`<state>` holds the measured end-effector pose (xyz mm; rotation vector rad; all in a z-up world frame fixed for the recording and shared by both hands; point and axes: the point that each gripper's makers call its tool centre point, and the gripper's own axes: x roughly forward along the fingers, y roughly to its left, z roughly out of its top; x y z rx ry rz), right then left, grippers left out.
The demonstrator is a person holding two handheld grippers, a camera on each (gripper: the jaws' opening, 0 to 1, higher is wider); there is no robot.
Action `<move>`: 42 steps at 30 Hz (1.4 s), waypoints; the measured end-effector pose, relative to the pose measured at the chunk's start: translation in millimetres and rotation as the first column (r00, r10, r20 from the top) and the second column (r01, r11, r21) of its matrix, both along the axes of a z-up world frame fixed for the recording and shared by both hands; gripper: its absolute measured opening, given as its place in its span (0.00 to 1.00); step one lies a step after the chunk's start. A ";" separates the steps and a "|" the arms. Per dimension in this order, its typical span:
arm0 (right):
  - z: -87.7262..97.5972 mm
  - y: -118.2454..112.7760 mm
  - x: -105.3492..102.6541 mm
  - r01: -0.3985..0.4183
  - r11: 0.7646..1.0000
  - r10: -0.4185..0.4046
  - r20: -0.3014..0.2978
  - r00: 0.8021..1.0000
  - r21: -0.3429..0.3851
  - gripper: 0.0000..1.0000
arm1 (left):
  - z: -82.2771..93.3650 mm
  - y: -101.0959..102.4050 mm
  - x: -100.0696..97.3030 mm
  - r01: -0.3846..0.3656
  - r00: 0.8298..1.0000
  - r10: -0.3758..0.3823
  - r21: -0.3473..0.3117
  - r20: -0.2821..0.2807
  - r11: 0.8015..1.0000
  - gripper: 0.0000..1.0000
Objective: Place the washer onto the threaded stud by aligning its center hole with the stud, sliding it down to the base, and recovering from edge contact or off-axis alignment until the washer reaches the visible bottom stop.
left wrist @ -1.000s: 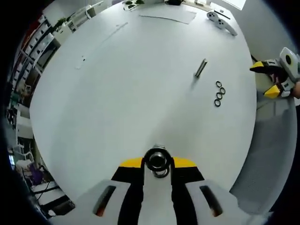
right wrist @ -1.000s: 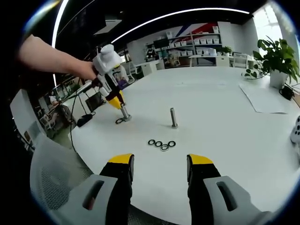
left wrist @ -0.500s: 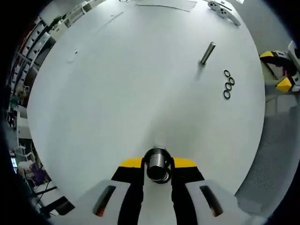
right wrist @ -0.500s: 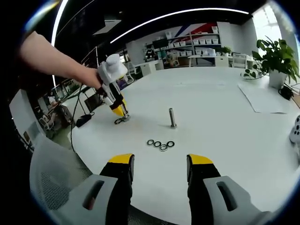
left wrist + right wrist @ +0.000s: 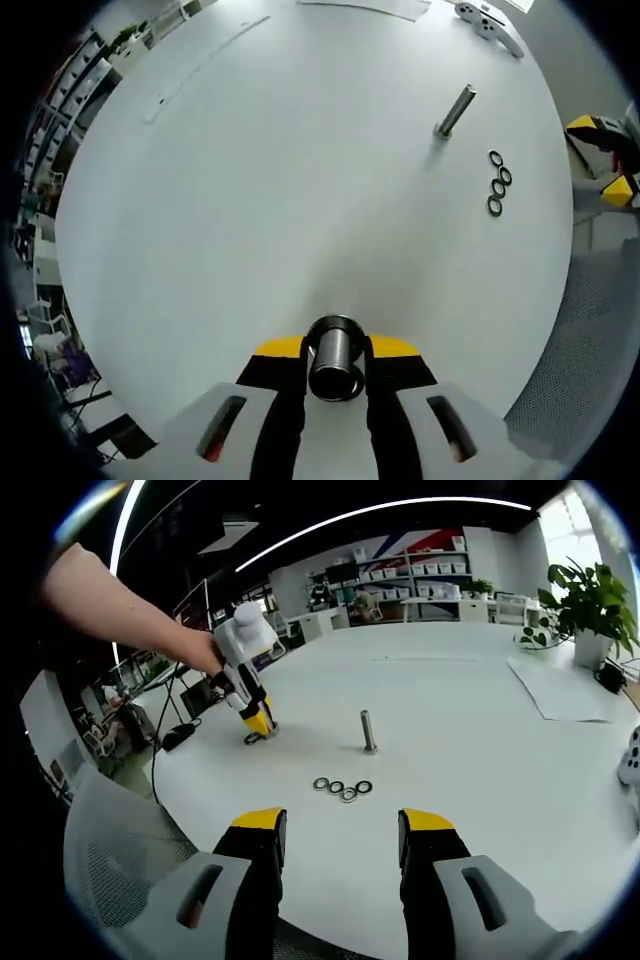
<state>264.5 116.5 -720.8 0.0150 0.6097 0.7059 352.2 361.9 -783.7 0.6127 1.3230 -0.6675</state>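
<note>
White round worktop point(image 5: 520, 780) in an office with shelves behind.

Left tongs point(image 5: 336, 352) are closed around a metal stud point(image 5: 336, 358) seen end-on at 6 o'clock in the left gripper view; a second stud point(image 5: 368, 731) stands upright mid-worktop. Four washers point(image 5: 341, 788) lie in a short row just beside it, toward 6 o'clock. Another washer point(image 5: 253, 739) lies at the left tongs' tips. Right tongs point(image 5: 341, 830) hang wide open, holding nothing, over the near edge.

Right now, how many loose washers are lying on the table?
5, possibly more hidden: four washers in a row before the free stud, and one washer beside the left gripper.
</note>
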 end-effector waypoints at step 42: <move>-1.5 1.2 -1.1 -0.012 1.000 0.012 -0.004 1.000 -0.002 0.47 | -9.7 29.3 -26.0 -0.121 0.992 0.120 -0.023 -0.023 0.992 0.25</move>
